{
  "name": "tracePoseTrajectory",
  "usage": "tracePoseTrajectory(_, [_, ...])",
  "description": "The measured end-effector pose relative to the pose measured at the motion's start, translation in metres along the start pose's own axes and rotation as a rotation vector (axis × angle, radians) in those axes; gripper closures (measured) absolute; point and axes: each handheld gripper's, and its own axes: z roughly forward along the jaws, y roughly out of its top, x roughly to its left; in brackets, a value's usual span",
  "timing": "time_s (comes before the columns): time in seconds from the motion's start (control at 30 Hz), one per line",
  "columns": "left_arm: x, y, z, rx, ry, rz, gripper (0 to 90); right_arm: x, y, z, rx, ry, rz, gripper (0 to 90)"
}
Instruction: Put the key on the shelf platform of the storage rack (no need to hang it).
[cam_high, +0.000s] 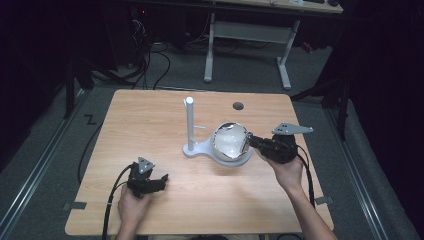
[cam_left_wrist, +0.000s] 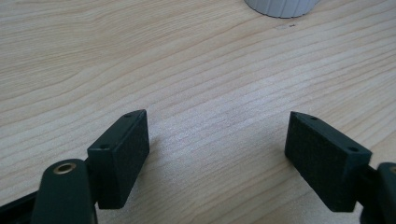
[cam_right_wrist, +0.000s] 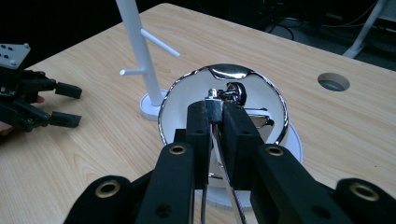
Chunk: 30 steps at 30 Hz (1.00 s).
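Observation:
A shiny chrome bowl-shaped piece (cam_high: 229, 141) (cam_right_wrist: 243, 79) hangs tilted just over the round white pad (cam_high: 239, 161) of a white stand. My right gripper (cam_high: 251, 140) (cam_right_wrist: 217, 117) is shut on the thin metal handle at the bowl's rim and reaches in from the right. The stand's pole (cam_high: 190, 122) (cam_right_wrist: 138, 51) rises upright to the bowl's left, with short pegs on it. My left gripper (cam_high: 161, 182) (cam_left_wrist: 217, 154) rests open near the table's front left, nothing between its jaws. It also appears in the right gripper view as the left gripper (cam_right_wrist: 69, 105), far left.
The wooden table (cam_high: 150, 115) has a round cable hole (cam_high: 238, 106) (cam_right_wrist: 333, 81) behind the bowl. A white ribbed edge of the stand's pad (cam_left_wrist: 282, 7) lies ahead of the left gripper. Beyond the table stand a white-legged desk (cam_high: 250, 35) and cables on the dark floor.

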Motion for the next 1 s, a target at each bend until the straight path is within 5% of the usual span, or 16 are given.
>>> tracePoseTrajectory(1.0, [0.0, 0.0, 0.0, -0.001, -0.001, -0.001, 22.3, -0.005, 0.001, 0.046, 0.086, 0.022, 0.013, 82.0])
